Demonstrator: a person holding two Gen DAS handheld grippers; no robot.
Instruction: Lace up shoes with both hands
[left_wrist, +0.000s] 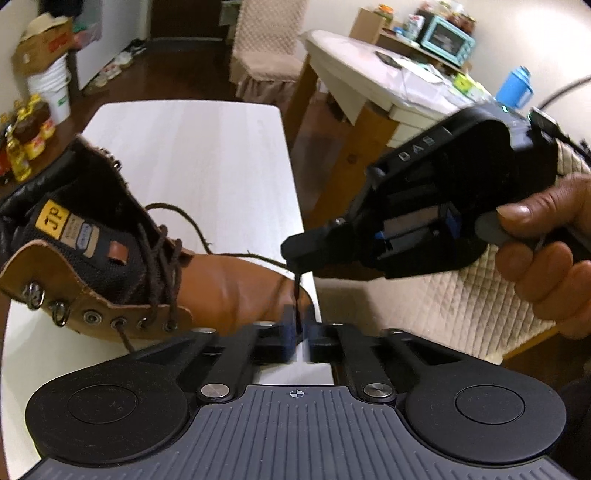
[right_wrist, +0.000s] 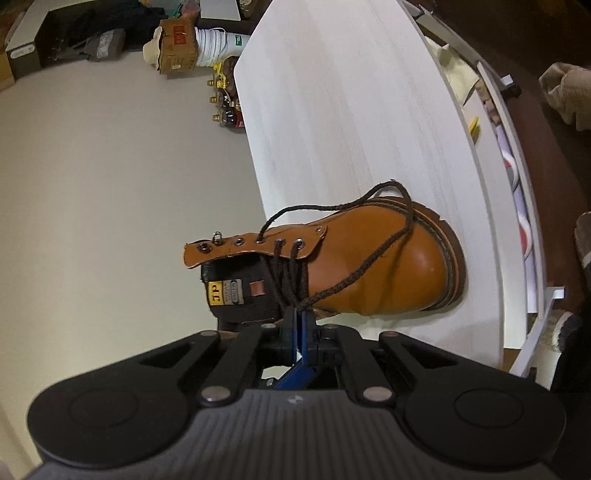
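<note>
Far left, left wrist view: a cardboard box (left_wrist: 40, 44) stacked on white buckets (left_wrist: 55, 92), contents not visible; bottles with yellow labels (left_wrist: 26, 140) on the floor below, blurred.

Tan leather boot (left_wrist: 207, 288) lies on the white table (left_wrist: 192, 155), collar cut off at the frame's left edge; dark brown lace (left_wrist: 162, 254) threaded through the lower eyelets only, upper eyelets and hooks bare; tongue bears a yellow "JP" tag.

Left gripper (left_wrist: 298, 332): jaws nearly pressed together, pinching a strand of the lace that rises straight up to the right gripper (left_wrist: 299, 254) just above the boot's toe; its fingers closed on the same lace; a bare hand (left_wrist: 543, 254) grips its handle, partly cut off at right.

Right wrist view: right gripper (right_wrist: 300, 325) jaws pinched on the lace beside the tongue; lace loops over the toe; boot (right_wrist: 369, 266) near the table (right_wrist: 351, 110) edge.
</note>
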